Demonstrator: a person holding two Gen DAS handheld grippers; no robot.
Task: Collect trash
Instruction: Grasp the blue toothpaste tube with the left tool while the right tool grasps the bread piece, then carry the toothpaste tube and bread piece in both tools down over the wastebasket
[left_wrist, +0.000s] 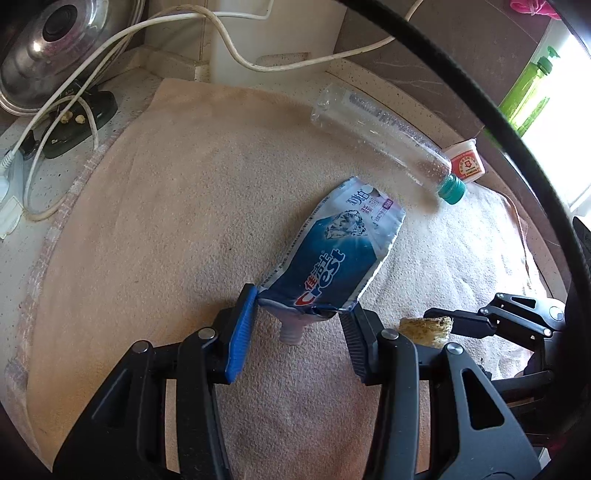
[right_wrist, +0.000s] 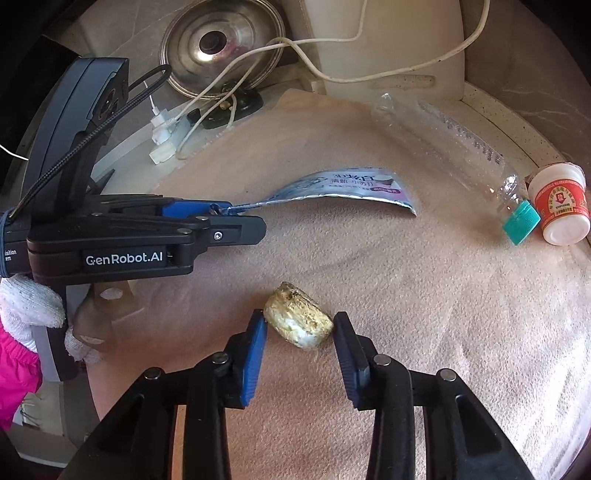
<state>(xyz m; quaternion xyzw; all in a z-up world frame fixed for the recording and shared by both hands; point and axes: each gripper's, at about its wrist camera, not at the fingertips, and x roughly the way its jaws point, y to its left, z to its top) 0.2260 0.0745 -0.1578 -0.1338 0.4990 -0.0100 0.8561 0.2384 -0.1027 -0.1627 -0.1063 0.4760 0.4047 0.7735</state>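
Note:
A flattened blue Crest toothpaste tube (left_wrist: 328, 254) has its neck end between the blue pads of my left gripper (left_wrist: 304, 301), which is shut on it. In the right wrist view the left gripper (right_wrist: 236, 216) holds the tube (right_wrist: 343, 186) with its tail lifted off the beige towel (right_wrist: 406, 295). A dirty yellowish lump (right_wrist: 299, 321) lies on the towel between the pads of my right gripper (right_wrist: 299, 319), and both pads touch its sides. The lump (left_wrist: 424, 328) also shows beside the right gripper's black finger (left_wrist: 465, 323).
A clear plastic bottle (right_wrist: 454, 144) with a teal cap lies at the far right, next to a small white jar with a red label (right_wrist: 559, 206). A steel pot lid (right_wrist: 218, 44), white cables (left_wrist: 236, 55) and a plug block stand behind the towel. A gloved hand (right_wrist: 26, 306) holds the left gripper.

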